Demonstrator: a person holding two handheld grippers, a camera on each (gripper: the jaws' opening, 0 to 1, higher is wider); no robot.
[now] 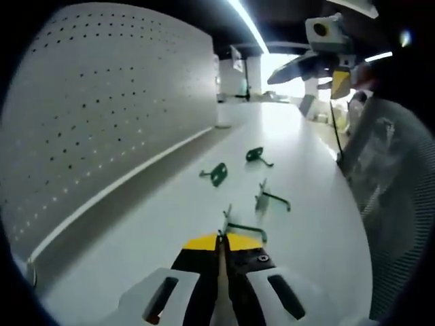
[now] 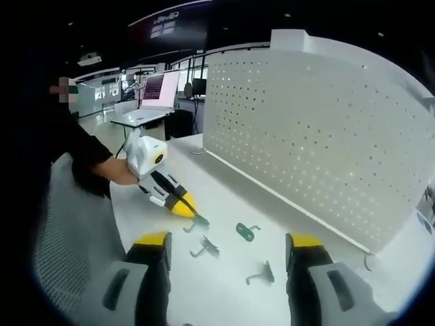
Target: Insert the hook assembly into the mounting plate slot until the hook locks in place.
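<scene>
1. In the left gripper view, the white perforated pegboard panel stands upright along the left of the white tabletop, its lower edge meeting the table surface.
2. Right of the panel, four dark green metal hooks lie loose on the table: one nearest the board, one farther off, one in the middle, and the nearest hook at the jaw tips.
3. The left gripper has its yellow-tipped black jaws pressed together — they seem to pinch the nearest hook's plate, though the contact is small and hard to read.
4. At upper right the right gripper hangs above the table, apart from the hooks.
5. In the right gripper view, a hand holds the left gripper with its tip at a hook on the table.
6. The right gripper has its jaws spread wide, nothing between them — three hooks lie beyond.
7. The pegboard panel rises on the right.
</scene>
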